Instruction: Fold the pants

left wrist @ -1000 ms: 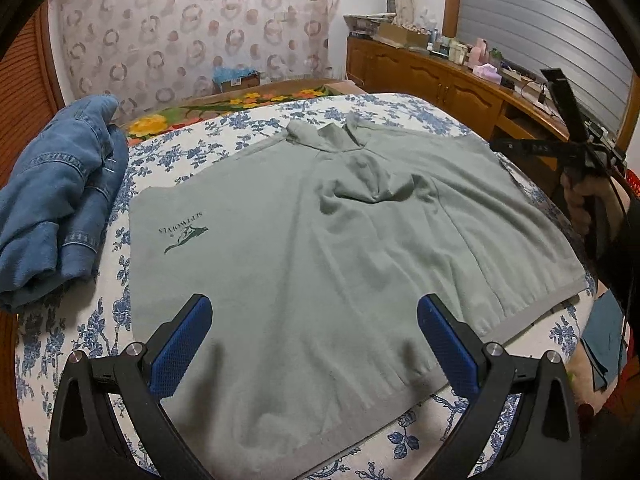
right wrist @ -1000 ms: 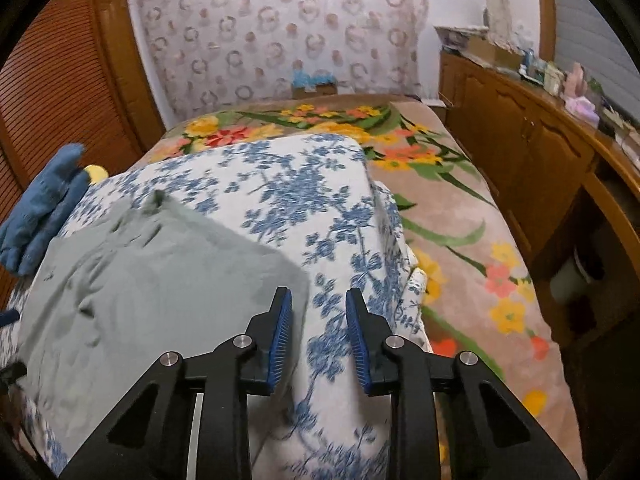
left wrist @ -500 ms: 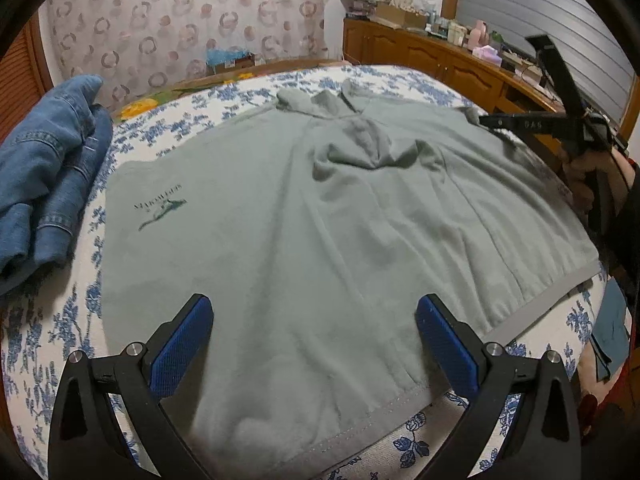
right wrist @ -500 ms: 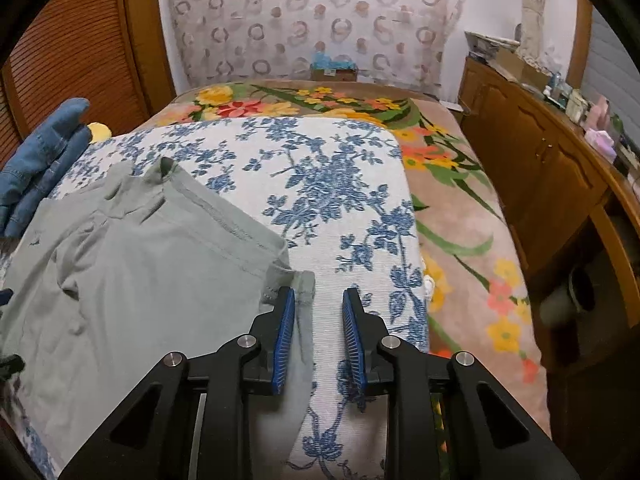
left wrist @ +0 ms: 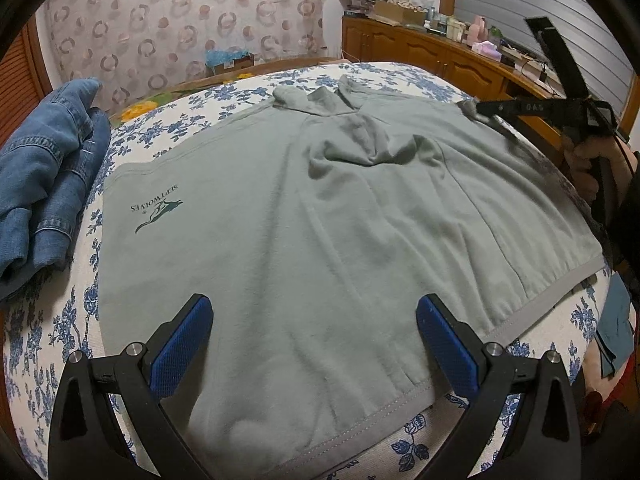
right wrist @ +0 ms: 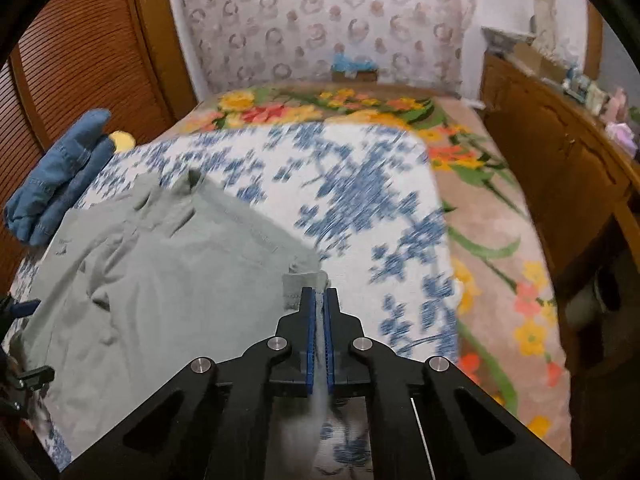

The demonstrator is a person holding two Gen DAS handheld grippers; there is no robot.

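Note:
Grey-green pants (left wrist: 320, 208) with a small dark logo lie spread flat on the blue-flowered bed sheet (left wrist: 48, 344). My left gripper (left wrist: 314, 308) hovers open over the near hem, its blue pads wide apart and holding nothing. My right gripper (right wrist: 318, 294) has its jaws closing tight on a far corner of the pants (right wrist: 160, 288), and cloth shows pinched between the pads. In the left wrist view the right gripper (left wrist: 478, 109) sits at the far right edge of the garment with a hand (left wrist: 580, 160) behind it.
Folded blue jeans (left wrist: 44, 172) are piled on the left side of the bed. A flowered blanket (right wrist: 500, 248) covers the bed beyond the sheet. Wooden cabinets (right wrist: 560, 168) with clutter on top run along the right. A slatted wooden door (right wrist: 80, 48) stands at the left.
My right gripper went from slightly open beside the pants' corner to shut on it. The left gripper stayed open over the hem, with the view tilting a little.

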